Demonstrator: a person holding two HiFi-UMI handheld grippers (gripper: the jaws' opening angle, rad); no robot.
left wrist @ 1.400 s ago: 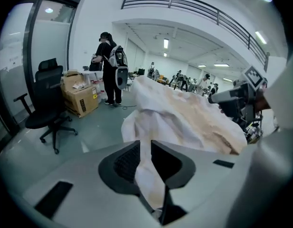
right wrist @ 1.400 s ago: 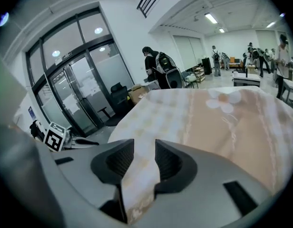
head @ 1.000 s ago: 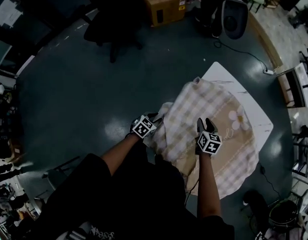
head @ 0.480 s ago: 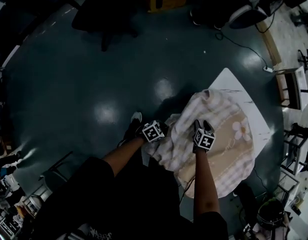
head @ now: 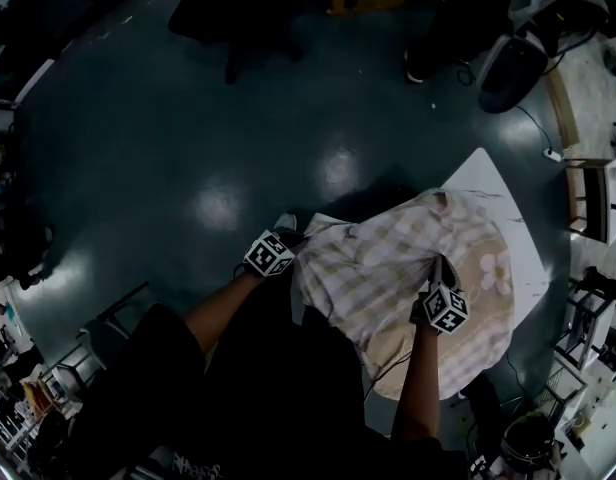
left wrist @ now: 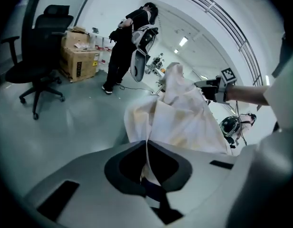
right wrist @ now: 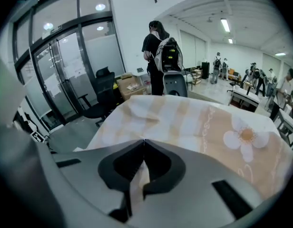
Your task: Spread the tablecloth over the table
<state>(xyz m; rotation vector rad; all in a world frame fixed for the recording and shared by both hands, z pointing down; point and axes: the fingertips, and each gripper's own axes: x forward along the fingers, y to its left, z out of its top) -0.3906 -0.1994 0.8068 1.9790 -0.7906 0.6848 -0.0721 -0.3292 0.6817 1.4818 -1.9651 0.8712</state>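
A beige and white checked tablecloth with a flower print lies partly bunched over the white table. My left gripper is shut on the cloth's left edge, out beyond the table over the floor. In the left gripper view the fabric runs straight into the closed jaws of the left gripper. My right gripper is shut on a fold near the cloth's middle. In the right gripper view the cloth is pinched in the right gripper. The cloth is stretched between the two grippers.
A person with a backpack stands by a cardboard box and a black office chair. Another chair and a floor cable lie beyond the table. Dark floor spreads to the left.
Both grippers closed on the cloth. The left one moved left and the right one moved right and nearer, so the heaped cloth is drawn out wider and flatter.
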